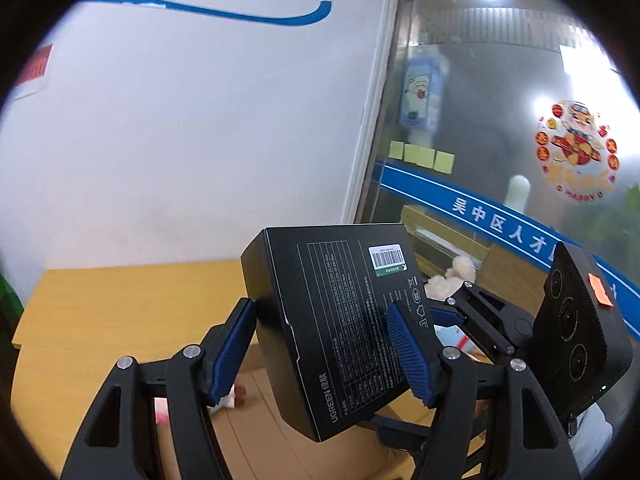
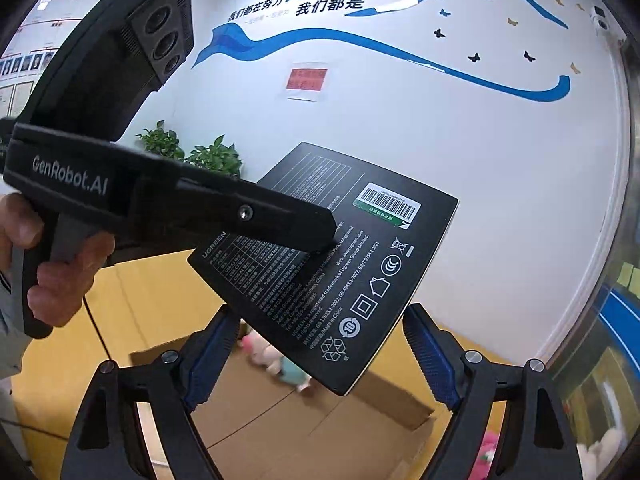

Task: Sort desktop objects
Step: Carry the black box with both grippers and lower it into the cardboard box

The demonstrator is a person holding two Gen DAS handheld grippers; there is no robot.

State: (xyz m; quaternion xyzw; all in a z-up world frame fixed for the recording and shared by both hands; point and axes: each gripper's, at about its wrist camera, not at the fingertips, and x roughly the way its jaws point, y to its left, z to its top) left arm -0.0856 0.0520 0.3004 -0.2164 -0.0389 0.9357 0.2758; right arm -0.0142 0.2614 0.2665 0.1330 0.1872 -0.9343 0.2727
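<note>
Pads of your left gripper are pressing on the black UGREEN box, one on each face, so you are clamping it flat and holding it in the air, tilted, its long axis running up and away from the jaws. Below it the cardboard carton is lying open on the yellow desk, with soft toys inside. Your right gripper is standing apart, holding nothing; in the right wrist view the box is hanging just ahead of its fingers, between them but not touched. Your left hand is the one carrying, so I judge the drop is its job: the carton is lying straight beneath the box's lower end.
</note>
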